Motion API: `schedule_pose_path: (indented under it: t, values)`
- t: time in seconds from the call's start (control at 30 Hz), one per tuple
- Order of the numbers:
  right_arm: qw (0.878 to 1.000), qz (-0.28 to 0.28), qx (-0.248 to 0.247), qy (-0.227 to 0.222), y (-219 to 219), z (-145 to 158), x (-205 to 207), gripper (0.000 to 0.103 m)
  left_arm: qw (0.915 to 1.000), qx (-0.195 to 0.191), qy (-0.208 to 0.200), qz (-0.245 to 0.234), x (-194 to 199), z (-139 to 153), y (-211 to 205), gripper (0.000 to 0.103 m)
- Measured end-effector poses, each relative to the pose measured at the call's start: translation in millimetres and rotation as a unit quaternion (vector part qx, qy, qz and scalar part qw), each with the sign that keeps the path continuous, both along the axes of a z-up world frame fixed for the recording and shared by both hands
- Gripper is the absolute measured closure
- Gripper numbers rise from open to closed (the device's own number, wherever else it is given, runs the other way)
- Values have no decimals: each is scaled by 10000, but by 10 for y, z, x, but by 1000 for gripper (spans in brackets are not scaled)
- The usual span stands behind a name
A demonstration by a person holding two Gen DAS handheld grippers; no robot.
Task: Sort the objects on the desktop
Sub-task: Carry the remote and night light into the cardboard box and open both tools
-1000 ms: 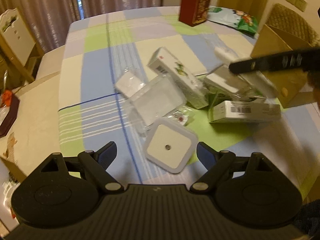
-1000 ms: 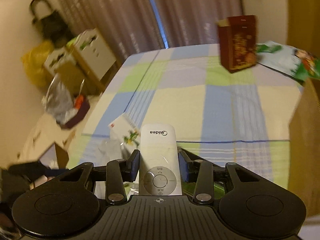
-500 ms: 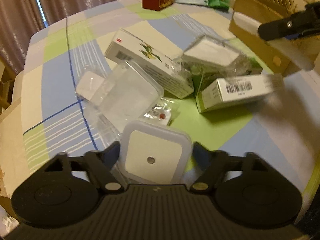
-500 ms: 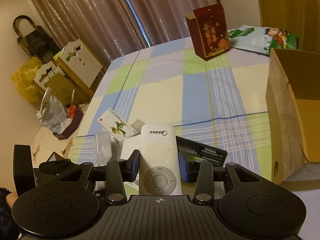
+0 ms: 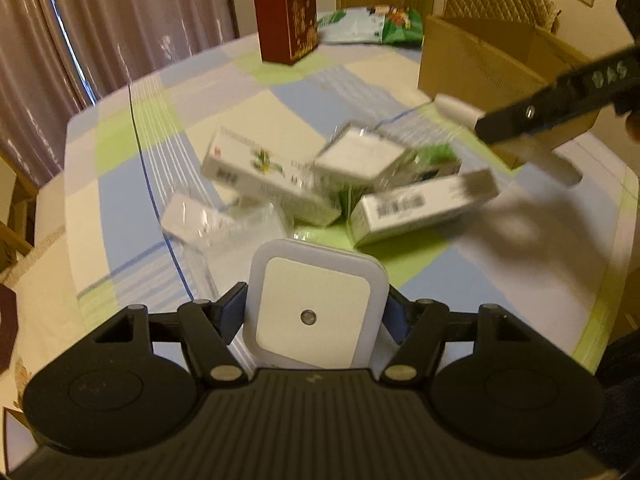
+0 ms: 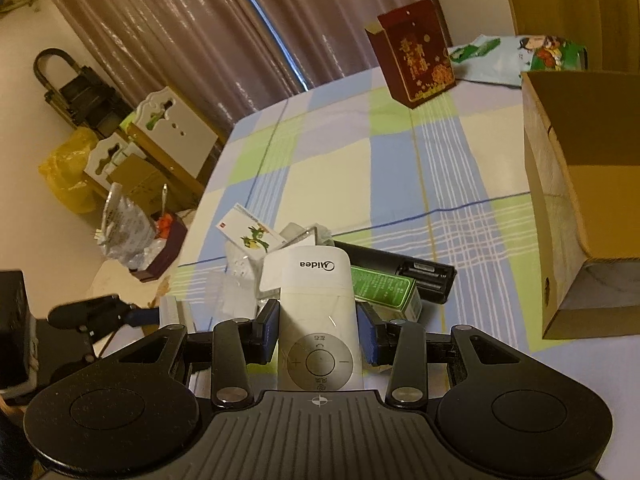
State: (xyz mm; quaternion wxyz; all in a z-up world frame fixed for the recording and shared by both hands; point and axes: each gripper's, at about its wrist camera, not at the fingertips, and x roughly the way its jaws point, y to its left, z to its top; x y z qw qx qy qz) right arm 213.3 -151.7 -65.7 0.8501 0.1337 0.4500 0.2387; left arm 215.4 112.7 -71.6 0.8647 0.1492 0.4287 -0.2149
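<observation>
Since a second ago: the left gripper (image 5: 316, 312), then open above the table, has closed on the square white night light (image 5: 314, 306), which is now lifted clear of the checked tablecloth (image 5: 120, 184); blue pads press both its sides. The right gripper (image 6: 318, 334) still clamps the white Midea remote (image 6: 318, 316), now carried nearer the cardboard box (image 6: 576, 184).

Left wrist view: remote (image 5: 456, 106) seen side-on, hanging in the air before the box (image 5: 472, 60), the right gripper's black finger (image 5: 560, 96) across it. Beneath, a blurred heap: white carton with green print (image 5: 268, 180), barcoded white carton (image 5: 424, 204), clear-wrapped white square item (image 5: 360, 152), small wrapped white piece (image 5: 188, 216).

Right wrist view only: black remote with open battery bay (image 6: 400, 266), green box (image 6: 384, 288) just before it, and floor clutter beside the table, including a yellow bag (image 6: 68, 176).

Both views: dark red gift box (image 6: 416, 52) upright at the far edge, green snack bag (image 6: 520, 58) near it.
</observation>
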Motion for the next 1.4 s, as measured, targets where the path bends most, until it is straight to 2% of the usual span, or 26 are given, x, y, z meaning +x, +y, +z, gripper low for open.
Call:
schedule_pose_path:
  t: [0.2, 0.4, 0.6, 0.77, 0.93, 1.07, 1.2, 1.4]
  values:
    - [9995, 214, 28, -240, -314, 242, -24, 63, 9998, 24, -215, 53, -11, 284, -227, 38]
    - [9992, 59, -71, -398, -1108, 511, 77, 63, 9985, -94, -494, -226, 32, 563, -764, 38]
    - [9967, -297, -514, -559, -2093, 714, 293, 63, 9935, -325, -660, -869, 289, 787, -1751, 38]
    - [9947, -478, -829, -383, -2741, 684, 611, 63, 9859, -482, -819, -1377, 597, 899, -2693, 38]
    - [9932, -163, -1153, 72, -2914, 402, 865, 63, 9813, -379, -582, -1794, 929, 735, -3546, 38]
    - [9884, 162, -1449, 434, -2993, 159, 1046, 63, 9825, 14, -120, -1861, 1136, 368, -4036, 38]
    - [9803, 487, -1740, 795, -3072, -84, 1227, 63, 9815, 363, 437, -1829, 1285, -7, -4271, 38]
    - [9678, 1025, -2016, 1107, -3064, -354, 1376, 63, 9777, 657, 1141, -1633, 1569, -329, -4365, 38]
